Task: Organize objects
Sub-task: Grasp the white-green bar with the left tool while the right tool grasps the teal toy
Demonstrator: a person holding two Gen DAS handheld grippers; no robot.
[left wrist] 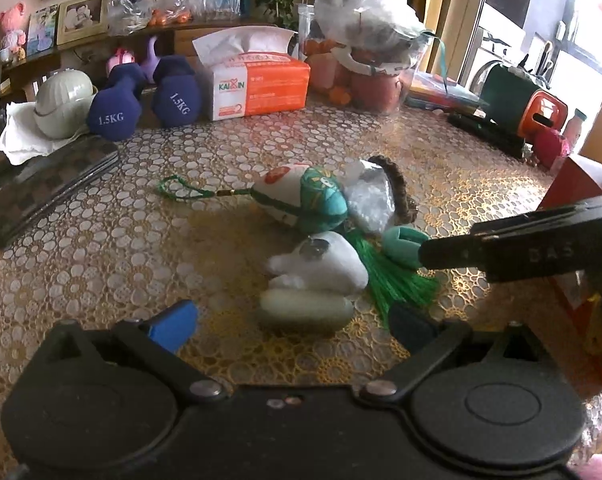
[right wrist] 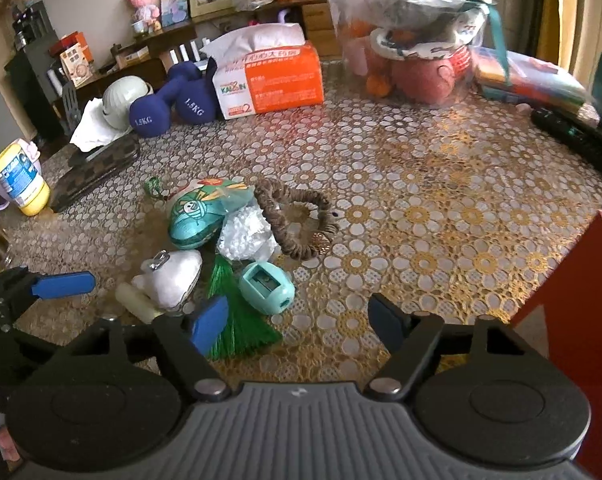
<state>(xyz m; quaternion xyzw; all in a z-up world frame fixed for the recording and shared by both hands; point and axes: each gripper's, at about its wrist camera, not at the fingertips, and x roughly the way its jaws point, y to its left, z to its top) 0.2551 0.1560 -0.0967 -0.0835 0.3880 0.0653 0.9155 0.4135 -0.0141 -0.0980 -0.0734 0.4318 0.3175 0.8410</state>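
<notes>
- The small things lie in one loose heap mid-table: a teal sachet [right wrist: 193, 216] with its green tassel [right wrist: 237, 320], a white plush [right wrist: 173, 280], a pale tube [right wrist: 135, 302] touching the plush, a crumpled clear bag [right wrist: 245, 236], a brown scrunchie [right wrist: 297, 220] and a teal sharpener [right wrist: 267, 288].
- None looks sorted yet; they overlap or touch, and I judge the task barely begun.
- My right gripper [right wrist: 297, 326] hangs over the tassel and sharpener with jaws apart, holding nothing.
- My left gripper [left wrist: 297, 326] stands spread just before the tube and plush, also empty.
- A red box [right wrist: 573, 300] sits at the table's right edge; I guess it may be the place for them, but I cannot tell.
- The tissue pack [right wrist: 269, 80], dumbbells [right wrist: 169, 108] and bagged items behind stay well apart from the heap.
- Left to do: every piece of the heap.
</notes>
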